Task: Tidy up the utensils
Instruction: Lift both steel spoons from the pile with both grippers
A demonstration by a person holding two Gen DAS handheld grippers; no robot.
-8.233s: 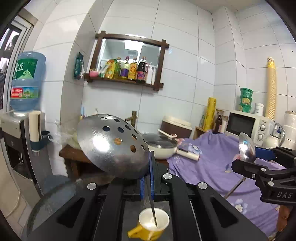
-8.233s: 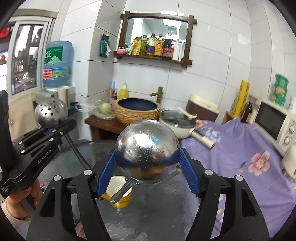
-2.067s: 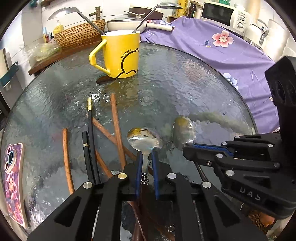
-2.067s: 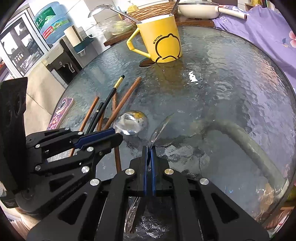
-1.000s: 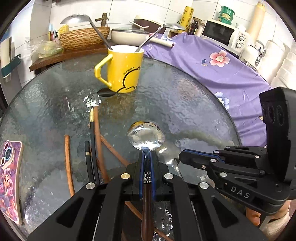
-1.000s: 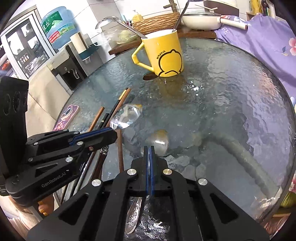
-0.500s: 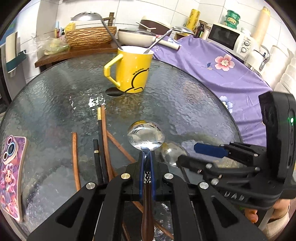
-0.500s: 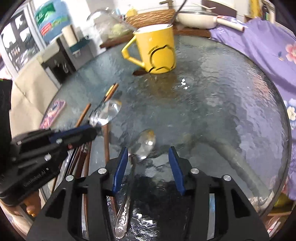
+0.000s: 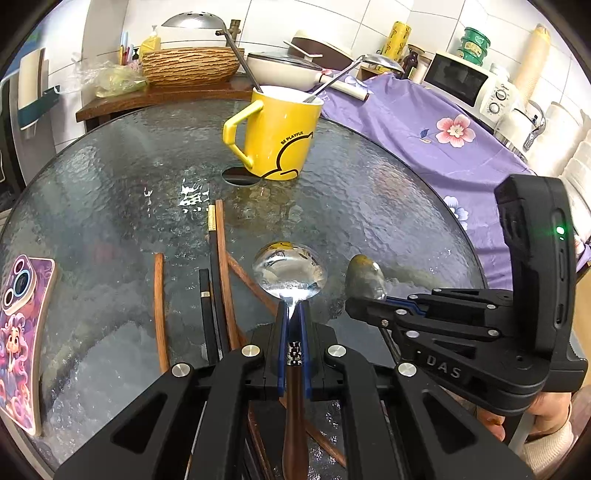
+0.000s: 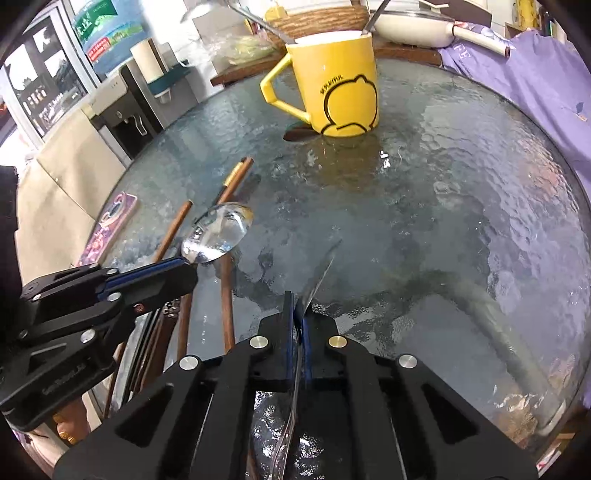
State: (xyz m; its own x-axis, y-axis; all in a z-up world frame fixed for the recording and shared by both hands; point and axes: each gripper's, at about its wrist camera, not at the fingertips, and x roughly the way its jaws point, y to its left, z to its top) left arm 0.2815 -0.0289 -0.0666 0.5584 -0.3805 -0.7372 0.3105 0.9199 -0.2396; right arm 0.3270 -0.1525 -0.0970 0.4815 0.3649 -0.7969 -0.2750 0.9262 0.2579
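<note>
Far left on the round glass counter (image 9: 369, 192) lies a phone (image 9: 22, 332) in a cartoon case, no part of the job. Next to it the chopsticks (image 9: 221, 266), brown wooden ones and black ones, lie loose and crossed on the glass, so by the look of it they are all left to be gathered.

In the middle, the left gripper (image 9: 293, 317) has its jaws closed on the neck of a wooden-handled spoon (image 9: 290, 273), the bowl held up above the glass and pointing toward the yellow mug (image 9: 277, 136). That mug stands upright at the far side of the counter and already holds a slotted ladle (image 9: 195, 22) and a second ladle (image 9: 376, 61), their handles leaning out of the rim.

To the right, the right gripper (image 10: 299, 314) has its jaws pinched shut on a thin metal spoon (image 10: 317, 277), seen edge-on in its own view, with the bowl sticking out past the fingertips.

My reading is that the job is roughly half done: two long utensils are in the mug, two spoons are in hand and not yet delivered, and the chopsticks wait on the counter.
</note>
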